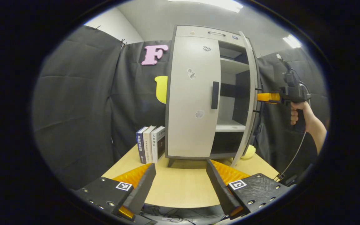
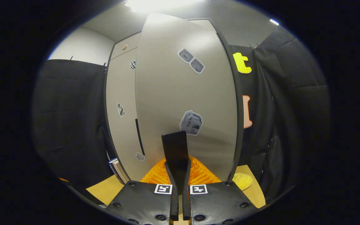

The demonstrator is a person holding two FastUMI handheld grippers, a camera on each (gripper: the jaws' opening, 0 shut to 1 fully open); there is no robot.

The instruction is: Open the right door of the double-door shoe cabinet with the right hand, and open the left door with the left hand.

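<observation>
- Shoe cabinet (image 1: 195,93) standing upright on the wooden table (image 1: 180,187), pale doors in a dark frame, dead ahead in the left gripper view.
- Right door (image 1: 248,93) swung well out from the frame — shelves (image 1: 231,65) and dark interior showing behind it.
- Left door (image 1: 192,97) flat against the cabinet, closed, its dark vertical handle (image 1: 215,95) at the inner edge, nothing touching it.
- Left gripper (image 1: 180,184) low over the near table edge, fingers wide apart, nothing between them, well back from the cabinet.
- Right gripper (image 1: 267,97) seen farther off in the left gripper view, held by a hand (image 1: 298,114), its front end right at the outer face of the open right door.
- From the right gripper view: right gripper (image 2: 180,175) with fingers pressed close together, clamped on the right door's dark handle (image 2: 175,150), which rises straight up between them.
- Right door's face (image 2: 186,100) looming large there, stickers on it; left door (image 2: 120,109) beside it, further back.
- Three books (image 1: 150,143) upright on the table, just left of the cabinet's base.
- Something yellow (image 1: 248,152) on the table behind the open door's lower corner — too hidden to name.
- Cable (image 1: 294,156) hanging down from the right gripper's grip.
</observation>
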